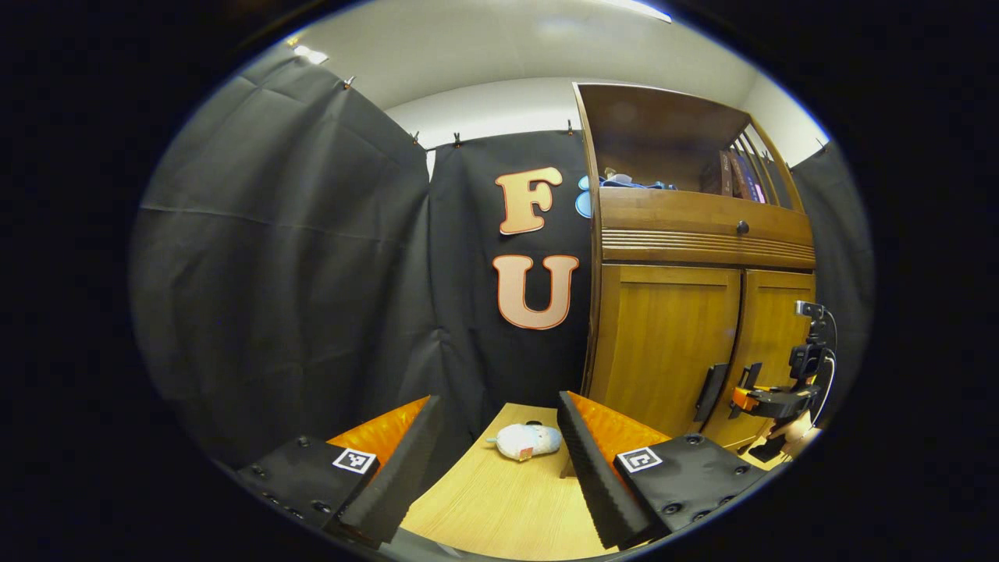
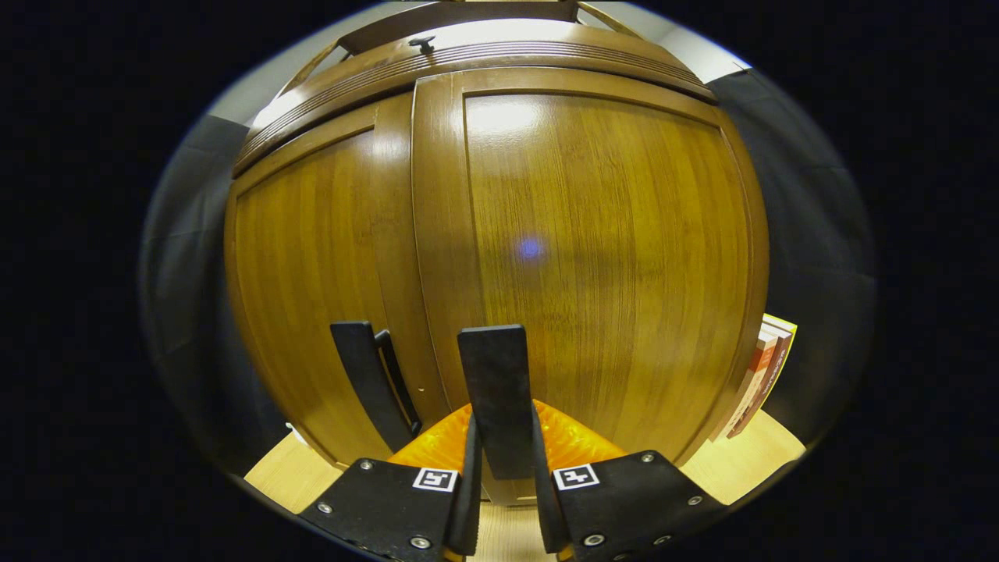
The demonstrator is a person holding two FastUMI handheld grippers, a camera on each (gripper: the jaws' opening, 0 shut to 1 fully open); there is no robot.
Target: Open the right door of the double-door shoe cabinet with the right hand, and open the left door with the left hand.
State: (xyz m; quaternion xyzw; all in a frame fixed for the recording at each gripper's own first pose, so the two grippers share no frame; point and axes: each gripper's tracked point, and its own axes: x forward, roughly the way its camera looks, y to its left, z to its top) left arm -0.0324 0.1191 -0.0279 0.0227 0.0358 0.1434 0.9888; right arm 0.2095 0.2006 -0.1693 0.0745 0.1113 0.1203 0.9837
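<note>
In the left gripper view, your left gripper (image 1: 499, 460) hangs wide and empty over the pale wooden tabletop (image 1: 499, 507), well short of the glossy brown wooden shoe cabinet (image 1: 687, 343) and its left door's black bar handle (image 1: 711, 393). In the right gripper view, your right gripper (image 2: 503, 468) has both fingers clamped on the right door's black bar handle (image 2: 494, 382); both doors look closed, so expect a rigid, hinged panel and a slick lacquered face, and pull by the handle.
</note>
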